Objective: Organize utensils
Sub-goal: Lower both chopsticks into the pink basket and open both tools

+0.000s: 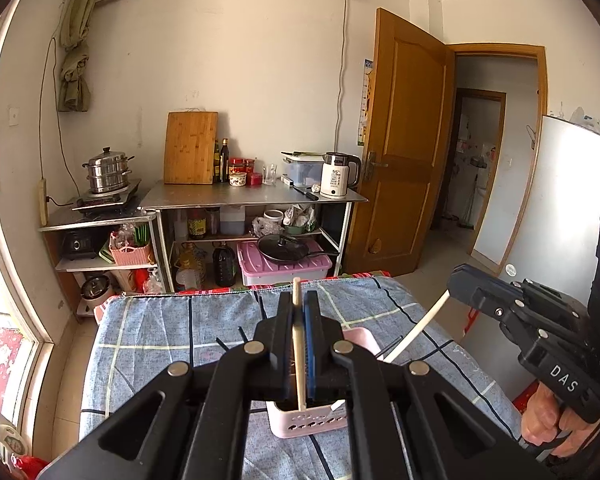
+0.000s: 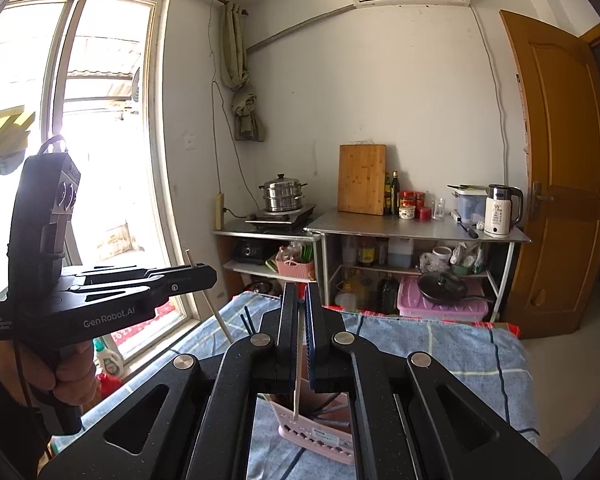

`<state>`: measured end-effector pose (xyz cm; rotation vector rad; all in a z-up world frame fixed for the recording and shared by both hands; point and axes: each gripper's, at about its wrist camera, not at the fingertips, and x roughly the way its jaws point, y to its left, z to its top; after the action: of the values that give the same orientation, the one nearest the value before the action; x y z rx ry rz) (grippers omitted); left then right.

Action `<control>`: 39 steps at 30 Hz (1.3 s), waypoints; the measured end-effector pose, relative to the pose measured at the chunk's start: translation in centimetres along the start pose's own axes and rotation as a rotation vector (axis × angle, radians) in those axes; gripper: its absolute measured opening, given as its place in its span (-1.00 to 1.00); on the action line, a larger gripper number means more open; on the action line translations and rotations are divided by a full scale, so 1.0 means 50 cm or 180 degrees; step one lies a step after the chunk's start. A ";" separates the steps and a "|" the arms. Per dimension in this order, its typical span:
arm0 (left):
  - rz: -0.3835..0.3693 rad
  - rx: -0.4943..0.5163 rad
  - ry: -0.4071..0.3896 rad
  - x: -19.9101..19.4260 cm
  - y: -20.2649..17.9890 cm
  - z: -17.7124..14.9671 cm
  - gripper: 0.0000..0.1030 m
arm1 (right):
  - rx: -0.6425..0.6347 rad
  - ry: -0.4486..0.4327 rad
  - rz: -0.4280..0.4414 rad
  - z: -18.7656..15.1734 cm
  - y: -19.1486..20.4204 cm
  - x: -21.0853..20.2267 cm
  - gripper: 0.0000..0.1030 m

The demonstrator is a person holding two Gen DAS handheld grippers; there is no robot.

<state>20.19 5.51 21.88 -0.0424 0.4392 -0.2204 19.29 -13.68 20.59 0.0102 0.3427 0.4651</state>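
Each tool, left tool (image 1: 299, 304) and right tool (image 2: 300, 300), is clenched mid-shaft on a chopstick: left chopstick (image 1: 298, 356), right chopstick (image 2: 297, 376). Light, stiff, slippery sticks; likely to pivot above the pink basket (image 1: 304, 426).

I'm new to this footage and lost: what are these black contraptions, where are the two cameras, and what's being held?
No robot here: a person holds a handheld claw in each hand, each with a camera looking along its fingers. The left view shows the left claw shut on a pale chopstick, with the right claw at the side gripping another chopstick. The right view shows the right claw from behind. Below, on a blue checked cloth covering the table, stands a pink basket with dark sticks in it.
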 end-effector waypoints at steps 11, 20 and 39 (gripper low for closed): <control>-0.0096 -0.0080 0.0073 0.082 0.028 -0.046 -0.89 | 0.0043 0.0141 -0.0061 -0.036 -0.022 0.070 -0.94; -0.0097 -0.0162 0.0475 0.155 0.046 -0.122 -0.89 | 0.0032 0.0441 -0.0078 -0.089 -0.032 0.113 -0.94; -0.0053 -0.0278 0.0229 0.060 0.052 -0.138 -0.28 | 0.0183 0.0394 -0.0028 -0.103 -0.065 0.029 -0.72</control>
<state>20.40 7.45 14.14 -0.1240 0.5202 -0.2193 20.22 -16.29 14.98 0.0357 0.4773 0.4480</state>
